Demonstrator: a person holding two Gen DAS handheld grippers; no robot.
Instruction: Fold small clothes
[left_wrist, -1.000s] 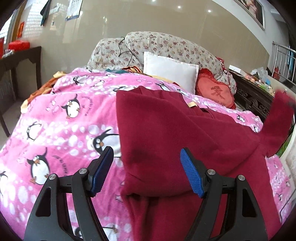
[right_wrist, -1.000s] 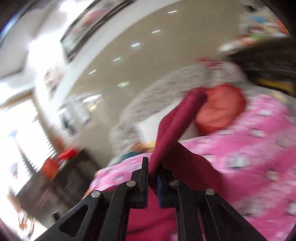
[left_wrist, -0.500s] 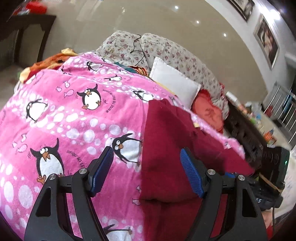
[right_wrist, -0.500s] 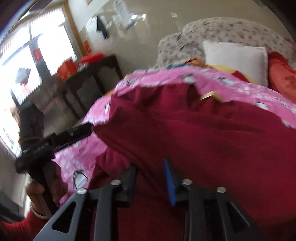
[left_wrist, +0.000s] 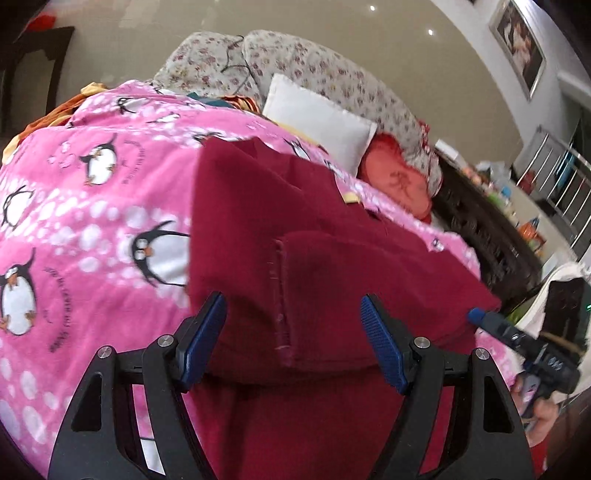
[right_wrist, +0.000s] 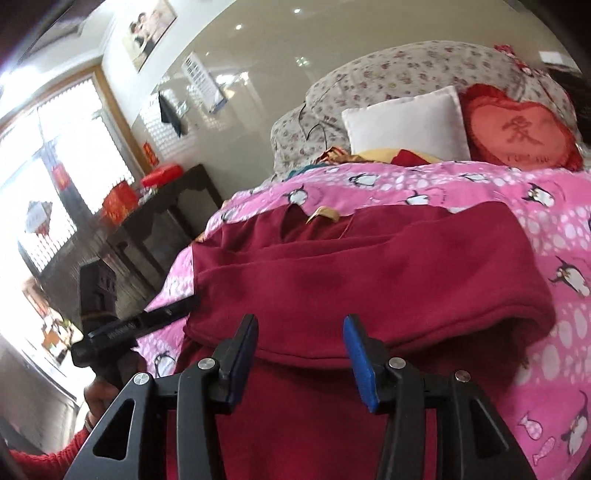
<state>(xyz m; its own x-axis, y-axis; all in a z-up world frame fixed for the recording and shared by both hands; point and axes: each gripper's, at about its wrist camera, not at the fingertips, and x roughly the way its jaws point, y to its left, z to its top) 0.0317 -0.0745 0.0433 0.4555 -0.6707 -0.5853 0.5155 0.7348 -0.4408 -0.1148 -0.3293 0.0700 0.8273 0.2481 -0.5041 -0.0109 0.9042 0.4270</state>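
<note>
A dark red garment (left_wrist: 314, 258) lies on the pink penguin blanket (left_wrist: 92, 221), one side folded over its body. My left gripper (left_wrist: 292, 301) hangs open just above the garment's near folded edge, with cloth below the jaws and nothing pinched. In the right wrist view the same garment (right_wrist: 369, 277) shows a yellow neck label (right_wrist: 325, 214) at its far end. My right gripper (right_wrist: 300, 321) hovers over the near fold; its jaws are opening and the pads press on nothing. The left gripper's finger (right_wrist: 166, 314) reaches the garment's left edge, held by a hand (right_wrist: 103, 391).
At the head of the bed sit a white pillow (right_wrist: 406, 125), a red heart cushion (right_wrist: 517, 129) and floral pillows (left_wrist: 314, 70). A dark wooden table (right_wrist: 166, 206) with red boxes stands to the left of the bed, dark carved furniture (left_wrist: 491, 229) to the right.
The right gripper, shut on a raised part of the garment a second ago, brought it down across the body, let go and opened. The left gripper stayed open while its view swung.
</note>
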